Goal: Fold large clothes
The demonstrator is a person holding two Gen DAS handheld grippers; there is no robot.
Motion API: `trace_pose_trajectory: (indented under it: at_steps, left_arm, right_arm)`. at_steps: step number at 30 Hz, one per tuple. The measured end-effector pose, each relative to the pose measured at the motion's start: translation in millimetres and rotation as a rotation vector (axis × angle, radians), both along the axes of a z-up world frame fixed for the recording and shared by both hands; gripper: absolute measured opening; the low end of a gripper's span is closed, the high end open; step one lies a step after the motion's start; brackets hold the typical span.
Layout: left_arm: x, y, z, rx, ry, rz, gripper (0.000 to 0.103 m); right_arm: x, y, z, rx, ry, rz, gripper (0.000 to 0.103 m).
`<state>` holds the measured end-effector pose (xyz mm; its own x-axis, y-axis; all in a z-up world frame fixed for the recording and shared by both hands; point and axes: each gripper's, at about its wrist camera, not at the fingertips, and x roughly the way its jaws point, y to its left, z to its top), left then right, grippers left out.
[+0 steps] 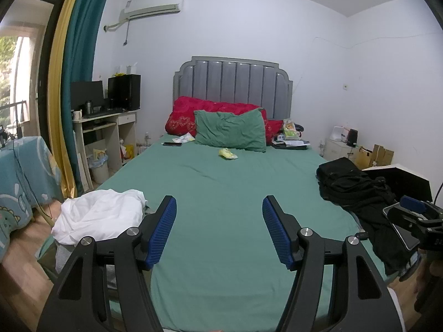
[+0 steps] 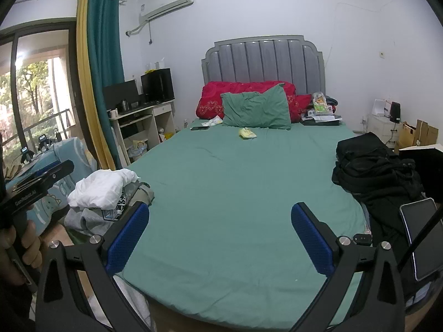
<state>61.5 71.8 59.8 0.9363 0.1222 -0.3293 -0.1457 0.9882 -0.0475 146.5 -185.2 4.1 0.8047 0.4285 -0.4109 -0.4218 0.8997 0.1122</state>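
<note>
A heap of white and grey clothes lies at the bed's near left corner. A pile of black clothes sits at the right edge of the green bed. My left gripper hovers open over the bed's foot, with nothing between its blue pads. My right gripper is also open and empty, above the same stretch of sheet. Each gripper points toward the headboard, between the two piles.
A green pillow and a red quilt lie at the head, with a phone and a yellow packet on the sheet. A desk stands left. A car key lies near the black pile.
</note>
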Motion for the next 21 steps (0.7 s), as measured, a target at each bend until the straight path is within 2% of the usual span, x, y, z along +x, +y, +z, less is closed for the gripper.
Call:
trace_pose_trajectory:
  at_steps: [21]
  left_arm:
    - [0.5, -1.2, -0.1, -0.001, 0.003, -0.005, 0.068]
  right_arm:
    - [-0.9, 1.8, -0.1, -0.001, -0.001, -0.002, 0.101]
